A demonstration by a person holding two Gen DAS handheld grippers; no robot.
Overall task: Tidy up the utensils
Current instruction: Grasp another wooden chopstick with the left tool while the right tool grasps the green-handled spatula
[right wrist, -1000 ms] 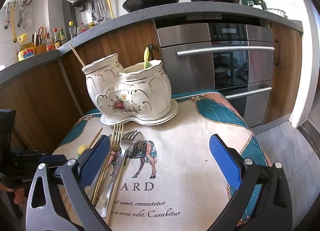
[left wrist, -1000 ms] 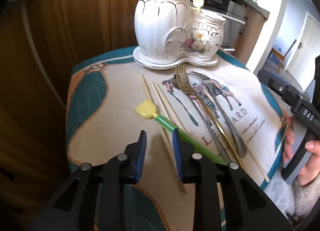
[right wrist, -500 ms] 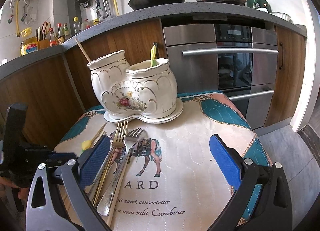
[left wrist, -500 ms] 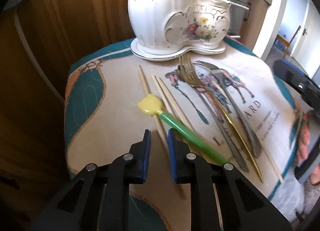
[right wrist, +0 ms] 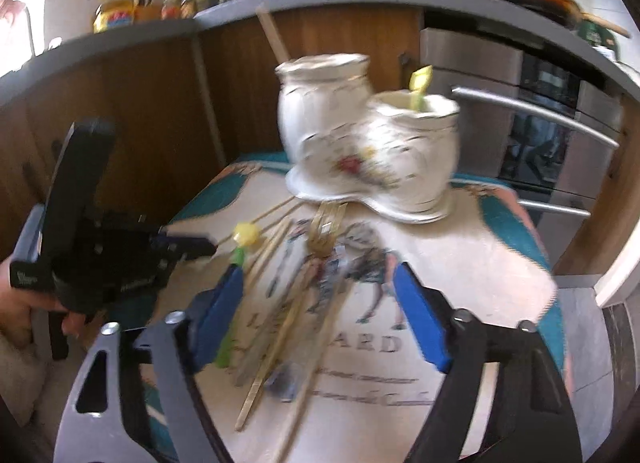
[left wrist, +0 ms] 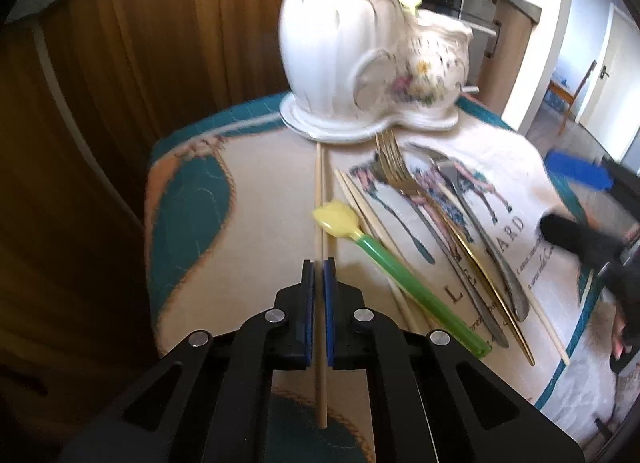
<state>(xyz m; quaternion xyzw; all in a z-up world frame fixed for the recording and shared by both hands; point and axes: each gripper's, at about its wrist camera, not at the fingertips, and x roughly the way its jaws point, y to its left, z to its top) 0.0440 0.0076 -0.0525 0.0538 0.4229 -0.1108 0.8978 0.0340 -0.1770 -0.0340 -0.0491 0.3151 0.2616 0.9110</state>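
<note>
1. Left wrist view: my left gripper (left wrist: 319, 275) is clenched on a single wooden chopstick (left wrist: 319, 199), which runs from between the pads toward twelve o'clock, its far tip near the base of the white ceramic utensil holder (left wrist: 360, 63).
2. Already done, as far as I can see: one chopstick stands in the taller pot and a yellow-tipped spoon in the lower pot (right wrist: 416, 151).
3. Still lying on the printed cloth (left wrist: 500, 167): the yellow-and-green spoon (left wrist: 384, 259) at about two o'clock of my left pads, more chopsticks (left wrist: 360, 199) just beside it, then the gold fork (left wrist: 404, 187) and the steel cutlery (left wrist: 480, 239) further toward three o'clock.
4. My right gripper (right wrist: 320, 315) is closing over that pile; the blurred picture shows the fork handles between its jaws, but the pads press on nothing yet.
5. I judge the task as early: most pieces remain to be sorted.
</note>
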